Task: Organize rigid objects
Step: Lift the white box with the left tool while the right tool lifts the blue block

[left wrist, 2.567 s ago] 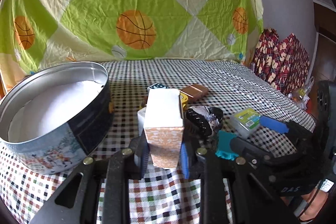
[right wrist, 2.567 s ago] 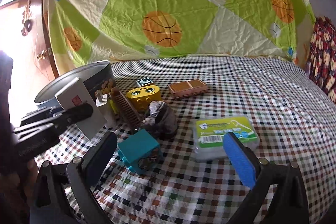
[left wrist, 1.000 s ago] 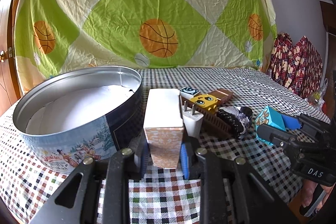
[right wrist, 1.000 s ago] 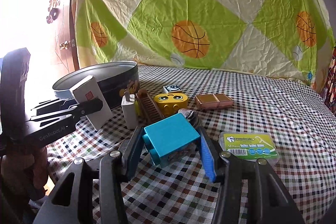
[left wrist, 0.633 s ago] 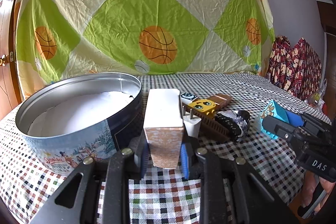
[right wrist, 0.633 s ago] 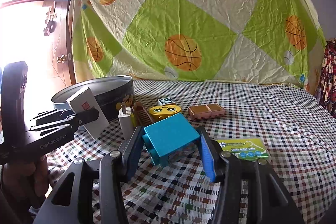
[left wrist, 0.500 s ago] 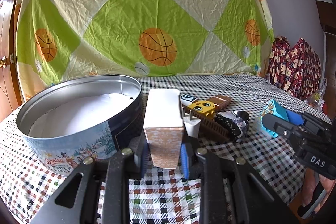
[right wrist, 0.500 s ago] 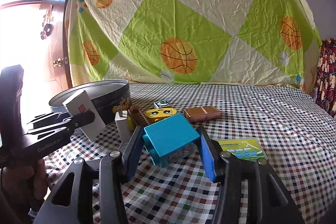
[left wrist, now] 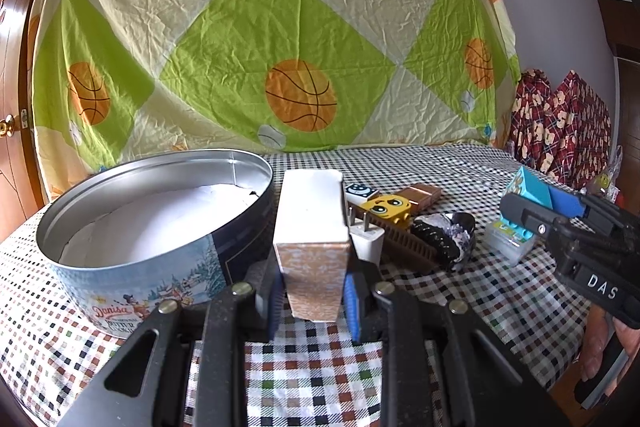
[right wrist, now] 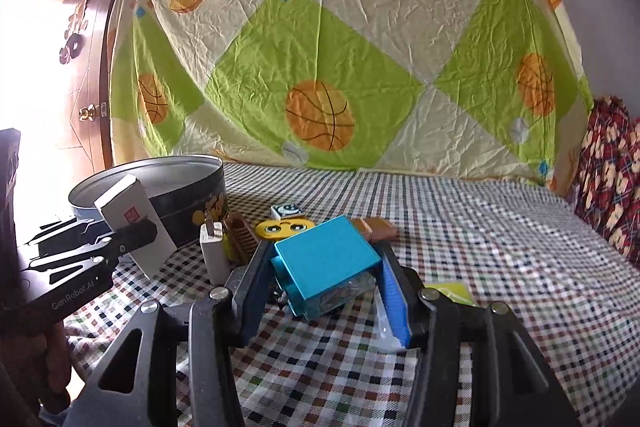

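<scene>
Holding two things off checkered tablecloth (left wrist: pixel 320 379): we are pinching white box (left wrist: pixel 312 227) in left gripper (left wrist: pixel 312 301), jaws pressed on its sides, just beside open cookie tin (left wrist: pixel 152 227). We are clamping teal block (right wrist: pixel 326 261) in right gripper (right wrist: pixel 326 289), above yellow face block (right wrist: pixel 284 227), charger plug (right wrist: pixel 214 251), comb (right wrist: pixel 242 235).

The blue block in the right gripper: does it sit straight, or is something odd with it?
The blue block sits askew in the right gripper: it is turned at an angle between the pads, one corner toward the camera, its printed face tipped downward. It looks held near its edges. The white box in the left gripper sits upright.
</scene>
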The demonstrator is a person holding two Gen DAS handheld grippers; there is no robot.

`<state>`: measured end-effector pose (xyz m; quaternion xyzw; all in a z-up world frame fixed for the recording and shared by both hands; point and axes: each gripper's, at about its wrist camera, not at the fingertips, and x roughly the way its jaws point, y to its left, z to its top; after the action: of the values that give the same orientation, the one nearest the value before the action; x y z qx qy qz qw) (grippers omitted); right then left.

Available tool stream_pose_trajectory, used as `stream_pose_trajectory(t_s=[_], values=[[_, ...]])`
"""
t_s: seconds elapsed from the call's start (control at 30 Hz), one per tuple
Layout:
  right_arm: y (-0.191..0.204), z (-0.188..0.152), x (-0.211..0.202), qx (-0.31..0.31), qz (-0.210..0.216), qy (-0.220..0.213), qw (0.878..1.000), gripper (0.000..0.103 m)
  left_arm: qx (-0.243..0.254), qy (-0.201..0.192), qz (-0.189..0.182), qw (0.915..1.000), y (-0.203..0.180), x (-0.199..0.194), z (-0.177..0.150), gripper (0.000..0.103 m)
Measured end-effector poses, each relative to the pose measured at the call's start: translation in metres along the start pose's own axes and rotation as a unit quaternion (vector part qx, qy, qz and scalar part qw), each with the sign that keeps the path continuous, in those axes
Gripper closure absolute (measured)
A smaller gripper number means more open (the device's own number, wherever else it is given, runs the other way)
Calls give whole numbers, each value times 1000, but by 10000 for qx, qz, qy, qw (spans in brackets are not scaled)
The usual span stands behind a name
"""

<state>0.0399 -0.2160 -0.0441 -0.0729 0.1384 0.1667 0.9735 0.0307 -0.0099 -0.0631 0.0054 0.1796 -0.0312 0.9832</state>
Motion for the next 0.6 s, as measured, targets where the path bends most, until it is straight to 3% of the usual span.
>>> stream_pose_trajectory(t_s=[0.6], values=[[4,8,-3,7,-17,-485,9988,50,-19,-259,127,9996,6,-11,1,80]])
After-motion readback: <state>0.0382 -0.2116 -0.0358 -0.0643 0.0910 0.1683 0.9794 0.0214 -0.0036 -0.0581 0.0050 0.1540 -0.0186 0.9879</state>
